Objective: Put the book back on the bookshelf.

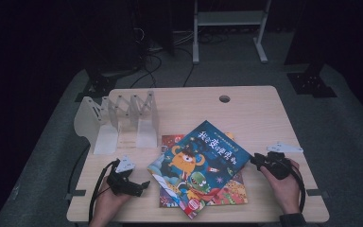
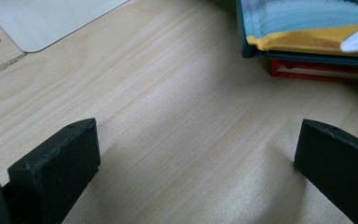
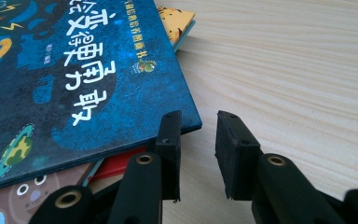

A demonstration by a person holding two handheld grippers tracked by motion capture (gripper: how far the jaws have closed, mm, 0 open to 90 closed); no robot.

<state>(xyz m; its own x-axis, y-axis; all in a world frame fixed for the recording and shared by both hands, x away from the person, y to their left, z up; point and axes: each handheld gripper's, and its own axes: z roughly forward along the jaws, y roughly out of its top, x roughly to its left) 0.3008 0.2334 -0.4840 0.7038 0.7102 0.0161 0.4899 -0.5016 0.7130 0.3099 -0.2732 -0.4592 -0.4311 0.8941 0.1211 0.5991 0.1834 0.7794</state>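
A blue picture book (image 1: 199, 163) with a monster on its cover lies askew on top of other picture books (image 1: 229, 191) at the table's front middle. My left gripper (image 1: 144, 185) rests on the table just left of the pile, pointing at it. Its jaws stand wide open (image 2: 196, 144) over bare wood, short of the pile's edge (image 2: 307, 51). My right gripper (image 1: 254, 161) is at the blue book's right corner (image 3: 74, 84). Its jaws (image 3: 198, 135) stand a little apart, with bare table showing between them. One jaw sits right beside the corner.
A white folding file rack (image 1: 123, 120) stands at the back left of the wooden table (image 1: 255, 113), and its base plate (image 2: 51, 18) lies ahead of the left gripper. A cable hole (image 1: 224, 99) sits near the far edge. A red book (image 3: 116, 165) peeks from under the blue one.
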